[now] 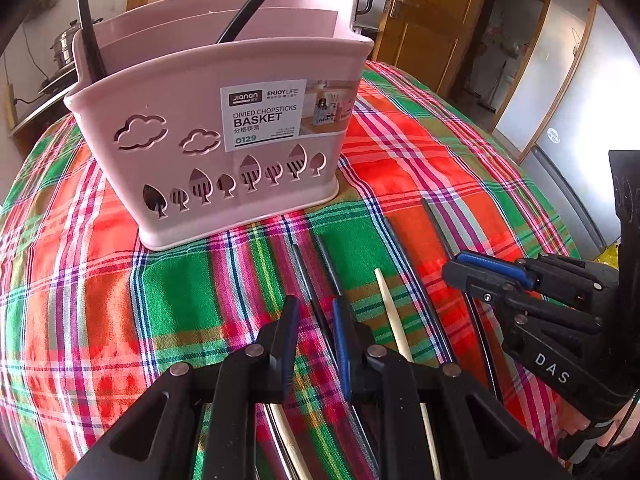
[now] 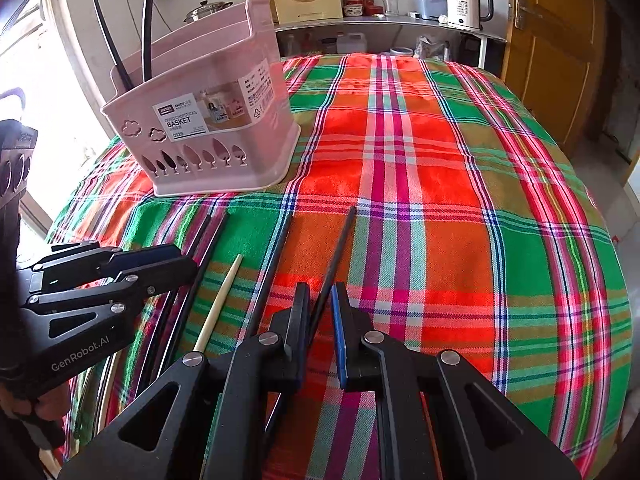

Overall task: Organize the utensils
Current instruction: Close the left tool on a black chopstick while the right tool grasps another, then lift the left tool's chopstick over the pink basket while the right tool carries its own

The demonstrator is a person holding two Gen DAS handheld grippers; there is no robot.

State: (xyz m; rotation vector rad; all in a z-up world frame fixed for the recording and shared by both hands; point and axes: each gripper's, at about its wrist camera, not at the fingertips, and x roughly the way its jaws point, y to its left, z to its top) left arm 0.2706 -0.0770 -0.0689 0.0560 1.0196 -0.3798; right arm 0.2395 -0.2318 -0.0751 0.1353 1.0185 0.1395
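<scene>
Both tools sit low over the plaid tabletop (image 2: pixel 440 160): the right tool (image 2: pixel 320 300) is clamped on a black chopstick (image 2: pixel 340 244), the left tool (image 1: pixel 314 312) narrowed around another dark chopstick (image 1: pixel 308 276), contact unclear. Next, I judge, each lifts toward the pink basket (image 1: pixel 224 128) standing beyond, already holding two. A kettle (image 2: pixel 466 4) sits on the shelf behind.

Pink divided chopstick basket (image 2: pixel 224 128): upright on plaid cloth, two black chopsticks (image 2: pixel 148 24) standing inside. Loose black chopsticks (image 2: pixel 276 252) and one pale wooden chopstick (image 2: pixel 220 304) lie in front.
</scene>
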